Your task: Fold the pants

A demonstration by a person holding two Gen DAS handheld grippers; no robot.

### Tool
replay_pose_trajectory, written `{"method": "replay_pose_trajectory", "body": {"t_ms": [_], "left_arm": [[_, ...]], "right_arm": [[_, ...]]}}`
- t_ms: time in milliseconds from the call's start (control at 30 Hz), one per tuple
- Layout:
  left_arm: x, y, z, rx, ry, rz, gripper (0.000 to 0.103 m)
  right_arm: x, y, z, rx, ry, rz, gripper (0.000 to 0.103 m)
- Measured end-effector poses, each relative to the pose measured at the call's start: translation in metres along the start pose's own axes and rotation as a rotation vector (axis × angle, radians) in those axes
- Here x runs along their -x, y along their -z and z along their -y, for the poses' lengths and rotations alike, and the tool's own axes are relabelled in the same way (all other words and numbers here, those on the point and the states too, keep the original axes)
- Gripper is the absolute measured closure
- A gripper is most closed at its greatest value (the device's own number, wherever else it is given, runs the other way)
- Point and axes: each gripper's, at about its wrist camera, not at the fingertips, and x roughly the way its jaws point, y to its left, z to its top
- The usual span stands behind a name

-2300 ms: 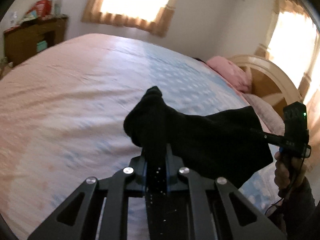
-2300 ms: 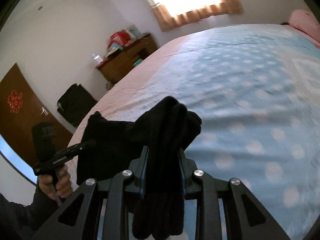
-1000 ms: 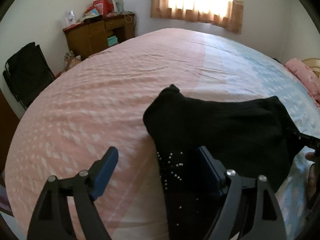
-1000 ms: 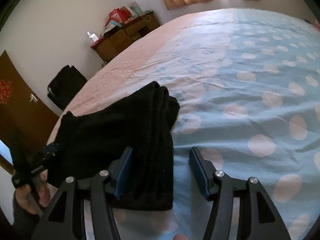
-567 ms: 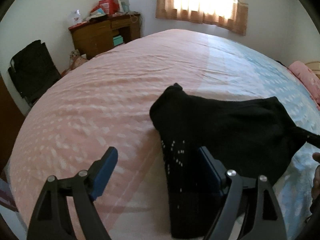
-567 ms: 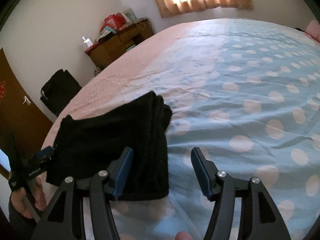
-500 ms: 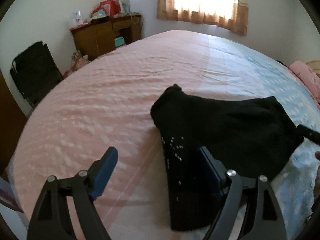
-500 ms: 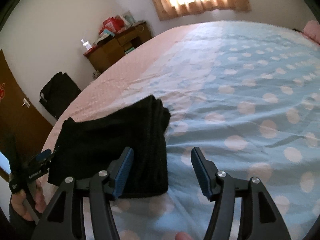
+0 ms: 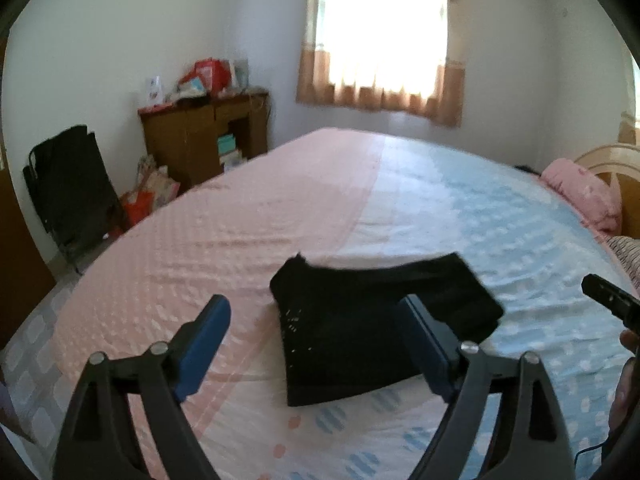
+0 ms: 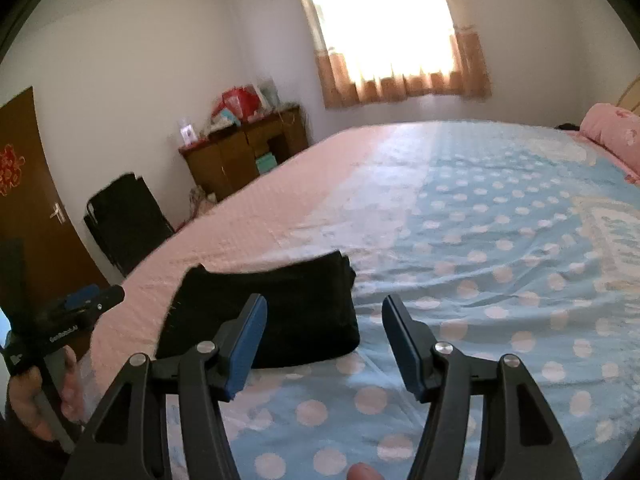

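Your left gripper [image 9: 316, 342] had just widened and hung open, empty, like your right gripper [image 10: 324, 344]; the folded pants [image 9: 372, 320] lay near the bed's [image 9: 248, 232] near edge.

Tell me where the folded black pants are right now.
The pants lie flat on the bed, straddling the line between its pink and blue halves, near the front edge; neither open gripper touches them.
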Motion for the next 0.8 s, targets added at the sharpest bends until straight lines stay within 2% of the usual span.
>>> {"method": "replay_pose_trajectory", "body": {"t_ms": [233,800], "left_arm": [[0.025,-0.005,0.007,-0.013,0.019,0.058,0.01],[0.029,-0.002,0.013,-0.021,0.017,0.069,0.01]], "right_arm": [[0.039,-0.006,-0.014,0.011,-0.006,0.074,0.04],[0.048,-0.002,-0.019,0.018,-0.006,0.097,0.04]]}}
